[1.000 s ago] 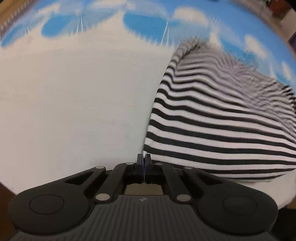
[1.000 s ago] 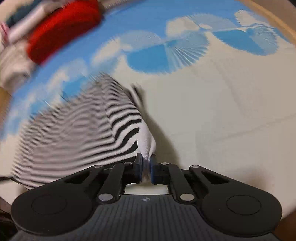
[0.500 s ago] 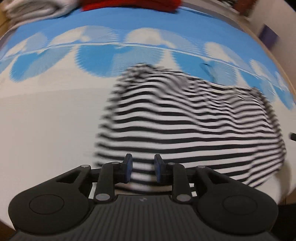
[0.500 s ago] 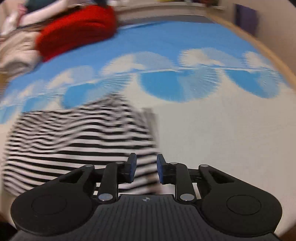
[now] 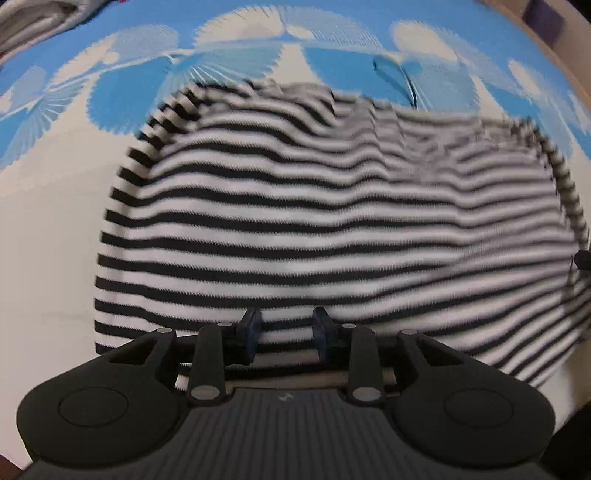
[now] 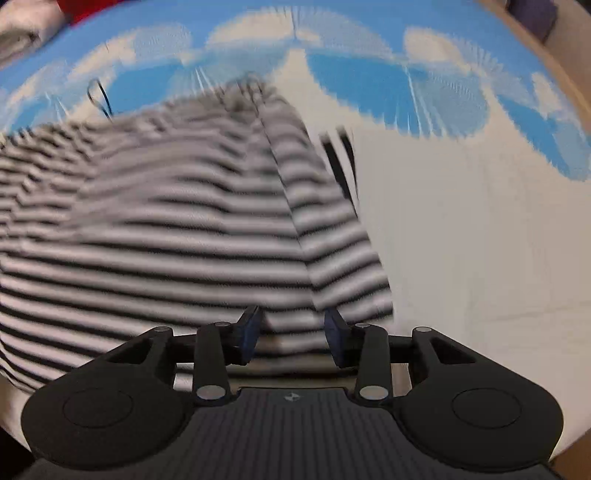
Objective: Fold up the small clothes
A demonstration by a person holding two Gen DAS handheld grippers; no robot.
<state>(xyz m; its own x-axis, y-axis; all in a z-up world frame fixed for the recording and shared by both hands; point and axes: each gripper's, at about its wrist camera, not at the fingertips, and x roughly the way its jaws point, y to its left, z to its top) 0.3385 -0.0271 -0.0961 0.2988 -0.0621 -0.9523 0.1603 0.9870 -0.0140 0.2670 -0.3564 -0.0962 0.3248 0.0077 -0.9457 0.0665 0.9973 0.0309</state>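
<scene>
A black-and-white striped garment (image 5: 325,221) lies spread on a blue and white patterned cloth (image 5: 55,229). My left gripper (image 5: 286,334) hovers over the garment's near edge, jaws opening, nothing pinched between the blue pads. In the right wrist view the same striped garment (image 6: 177,229) fills the left and middle, with a folded flap along its right side. My right gripper (image 6: 293,332) stands over its near right part, jaws opening, and the pads do not press on the fabric. Both views are blurred by motion.
Grey folded clothes (image 5: 33,18) sit at the far left beyond the cloth. A red item (image 6: 79,9) and pale clothes (image 6: 22,26) lie at the far left in the right wrist view. A wooden table edge (image 6: 535,48) curves along the right.
Both grippers let go of the striped garment's corners and opened. The garment dropped flat onto the cloth, and both hands moved so the garment now lies ahead of them.
</scene>
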